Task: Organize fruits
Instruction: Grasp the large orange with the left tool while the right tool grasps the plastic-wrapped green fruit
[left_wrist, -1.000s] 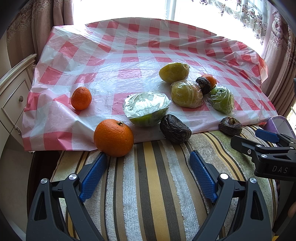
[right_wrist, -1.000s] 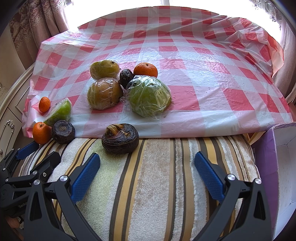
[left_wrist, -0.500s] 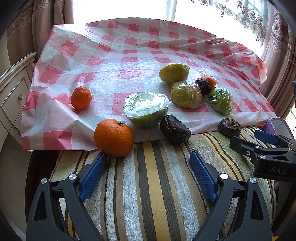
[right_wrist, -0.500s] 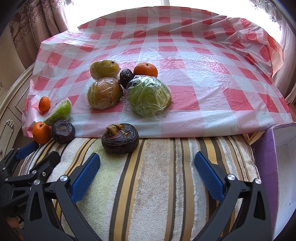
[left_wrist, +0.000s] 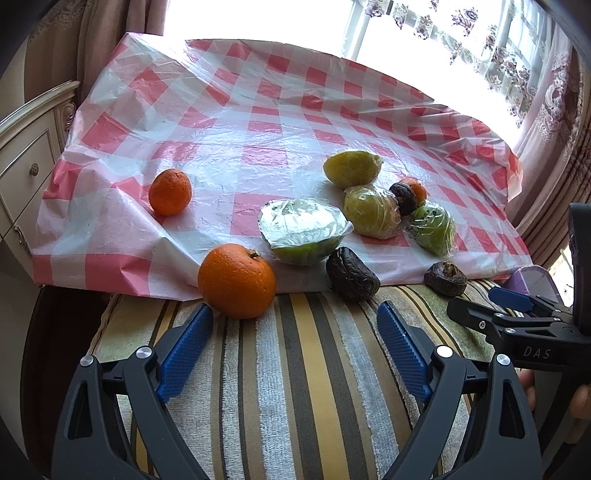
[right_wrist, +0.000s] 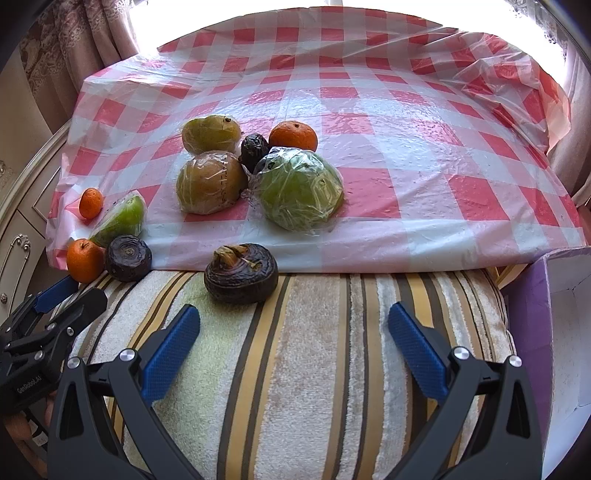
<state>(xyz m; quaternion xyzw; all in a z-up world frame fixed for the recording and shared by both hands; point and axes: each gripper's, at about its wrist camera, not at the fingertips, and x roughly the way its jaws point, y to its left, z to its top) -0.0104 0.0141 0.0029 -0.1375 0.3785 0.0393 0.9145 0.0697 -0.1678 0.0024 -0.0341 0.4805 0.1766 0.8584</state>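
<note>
Currently both sets of jaws are spread wide and grasp nothing, hovering over the striped towel (left_wrist: 295, 369) at the near edge of the bench. The left gripper (left_wrist: 293, 332) has the large orange (left_wrist: 237, 280) just ahead of its left finger tip (left_wrist: 184, 347), apparently apart from it, and a wrinkled dark fruit (left_wrist: 352, 274) ahead between the fingers, nearer the right one. The right gripper (right_wrist: 293, 332) has a second shrivelled dark fruit (right_wrist: 241, 273) ahead, nearer its left finger.

Counted over both views: three orange citrus, namely the large orange, a small one (left_wrist: 170, 192) on the red-and-white checked plastic sheet (left_wrist: 258, 122), and another (right_wrist: 293, 136) at the back of the cluster. Three dark shrivelled fruits: two at the towel's edge and a small one (right_wrist: 254, 147) inside the cluster. Three film-wrapped pieces: a cut green half (left_wrist: 303, 230), a yellow-brown round fruit (right_wrist: 210, 182), and a green piece (right_wrist: 301, 188). One bare yellow-green fruit (right_wrist: 210, 133) lies behind them. A purple box (right_wrist: 535, 314) stands at the right.
</note>
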